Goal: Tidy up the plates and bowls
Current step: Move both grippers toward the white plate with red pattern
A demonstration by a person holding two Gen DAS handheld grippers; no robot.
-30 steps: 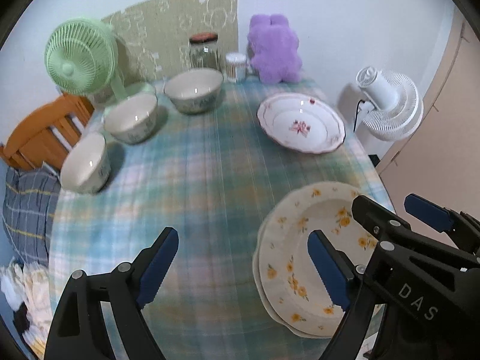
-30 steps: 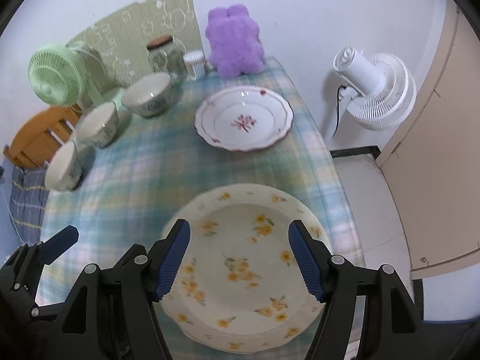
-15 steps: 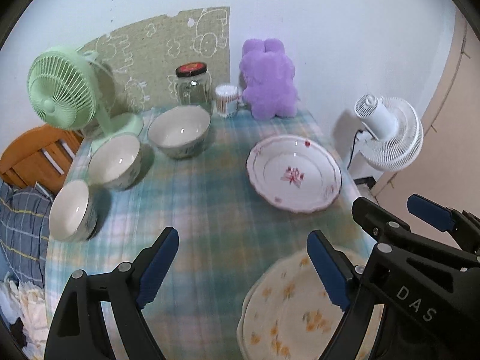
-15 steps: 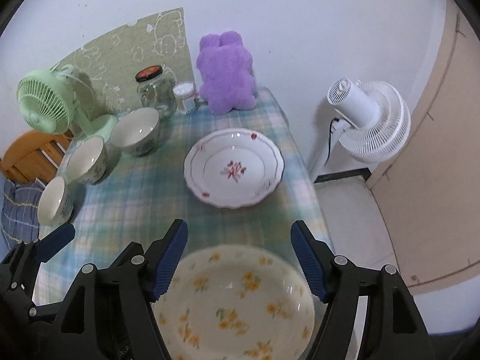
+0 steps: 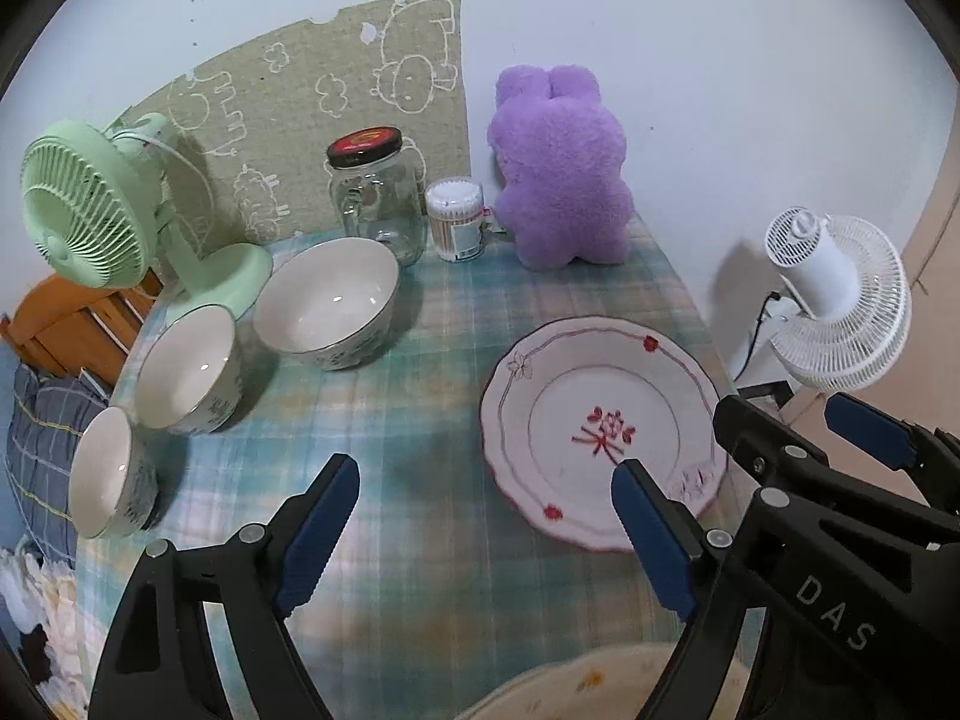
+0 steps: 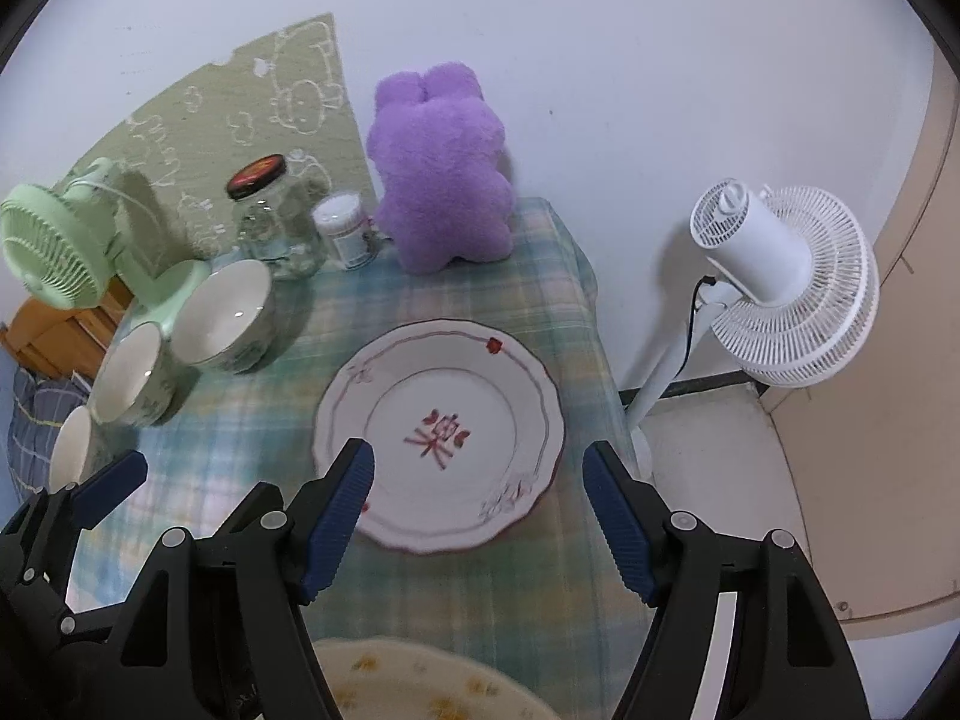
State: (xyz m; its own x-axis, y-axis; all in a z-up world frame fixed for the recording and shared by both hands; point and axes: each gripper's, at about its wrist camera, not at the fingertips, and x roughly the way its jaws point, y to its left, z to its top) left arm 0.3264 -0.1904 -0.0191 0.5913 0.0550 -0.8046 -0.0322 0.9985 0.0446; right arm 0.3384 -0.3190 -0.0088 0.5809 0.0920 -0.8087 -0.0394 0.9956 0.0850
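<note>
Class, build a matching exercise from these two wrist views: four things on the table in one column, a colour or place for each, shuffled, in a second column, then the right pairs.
Things:
1. plush toy
2. desk fan
3. glass jar
4. red-flower plate

Descriptions:
A. mint green
B. ahead of the right gripper
C. purple
D. clear, with a dark lid

Pairs: 1-C, 2-A, 3-D, 4-B

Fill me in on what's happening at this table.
A person holds a hand-held gripper in each hand, sorting dishes. The left hand-held gripper and right hand-held gripper are both open and empty, above the red-flowered plate. Three bowls sit in a row at left; a yellow-flowered plate lies nearest.
</note>
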